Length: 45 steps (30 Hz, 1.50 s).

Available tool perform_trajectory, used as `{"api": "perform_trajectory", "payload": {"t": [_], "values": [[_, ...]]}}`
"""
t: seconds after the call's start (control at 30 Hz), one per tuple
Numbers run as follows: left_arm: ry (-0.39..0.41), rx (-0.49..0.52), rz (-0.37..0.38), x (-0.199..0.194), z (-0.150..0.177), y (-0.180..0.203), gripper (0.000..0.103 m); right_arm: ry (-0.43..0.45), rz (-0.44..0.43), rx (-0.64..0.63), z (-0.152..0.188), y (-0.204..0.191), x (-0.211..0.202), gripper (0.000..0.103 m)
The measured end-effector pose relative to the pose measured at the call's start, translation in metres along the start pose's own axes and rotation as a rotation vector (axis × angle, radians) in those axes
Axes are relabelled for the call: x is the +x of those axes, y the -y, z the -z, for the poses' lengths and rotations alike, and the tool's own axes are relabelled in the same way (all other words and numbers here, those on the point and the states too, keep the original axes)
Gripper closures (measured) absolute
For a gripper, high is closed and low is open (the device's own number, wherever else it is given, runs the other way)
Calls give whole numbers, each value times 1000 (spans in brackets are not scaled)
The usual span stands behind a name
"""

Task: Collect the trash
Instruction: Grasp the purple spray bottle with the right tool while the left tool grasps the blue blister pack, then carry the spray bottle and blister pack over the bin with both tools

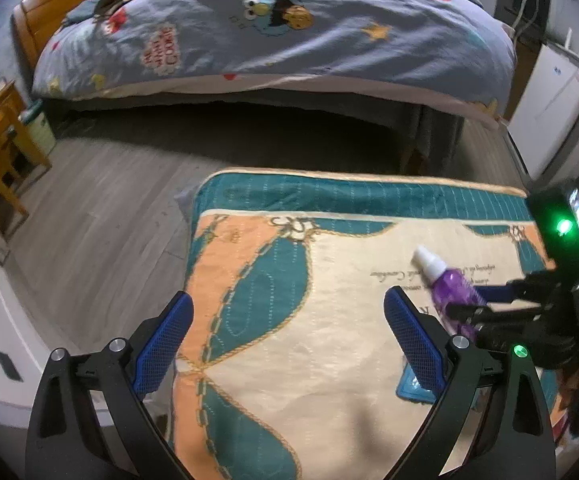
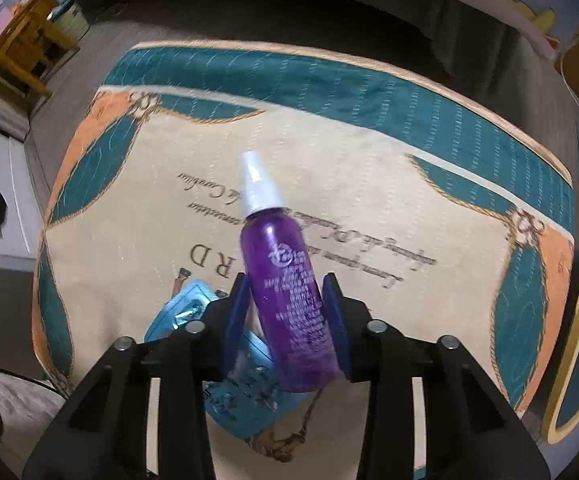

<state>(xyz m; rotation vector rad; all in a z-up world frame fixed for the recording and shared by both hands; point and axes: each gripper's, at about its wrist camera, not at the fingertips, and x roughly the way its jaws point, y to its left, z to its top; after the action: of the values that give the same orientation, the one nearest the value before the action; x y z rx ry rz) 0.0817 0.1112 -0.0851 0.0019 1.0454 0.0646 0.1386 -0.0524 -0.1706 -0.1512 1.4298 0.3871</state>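
**Purple, Teal and Peach Under Blue-Padded Grippers**

The spray bottle (image 2: 285, 280) between the right gripper (image 2: 285, 312) pads is translucent purple with pale print and a white nozzle cap. Both grippers are black with blue textured pads; the left gripper (image 1: 289, 340) shows the same colours. Beneath them lies a cream rug (image 2: 369, 184) bordered in teal with dotted white stitching, peach bands, golden rope lines and dark script lettering. Just left of the right gripper sits a shiny light-blue packet (image 2: 181, 312). Ahead of the left gripper, the bed (image 1: 273, 28) wears a blue-grey cover printed with cartoon figures, red patches and yellow stars. The floor (image 1: 101, 216) is grey wood-grain.
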Motion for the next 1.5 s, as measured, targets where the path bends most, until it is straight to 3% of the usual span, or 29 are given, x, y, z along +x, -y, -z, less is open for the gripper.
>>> {"api": "perform_trajectory", "payload": {"t": [0.2, 0.47, 0.67, 0.87, 1.17, 1.3, 1.5], "values": [[-52, 72, 11, 8, 12, 30, 8, 47, -10, 86, 6, 34, -23, 69], [-106, 62, 60, 15, 30, 63, 8, 109, -27, 177, 27, 75, -57, 70], [-191, -52, 72, 24, 55, 90, 8, 143, -35, 201, 40, 98, -76, 71], [-248, -151, 33, 38, 81, 114, 8, 169, -36, 225, 53, 117, -89, 71], [-283, -201, 40, 60, 75, 141, 8, 182, -29, 249, 73, 156, -99, 71], [-273, -153, 11, 70, 68, 159, 7, 173, -19, 257, 81, 174, -98, 71], [-239, 0, 13, 81, 55, 180, 7, 103, -7, 228, 91, 187, -82, 71]]}}
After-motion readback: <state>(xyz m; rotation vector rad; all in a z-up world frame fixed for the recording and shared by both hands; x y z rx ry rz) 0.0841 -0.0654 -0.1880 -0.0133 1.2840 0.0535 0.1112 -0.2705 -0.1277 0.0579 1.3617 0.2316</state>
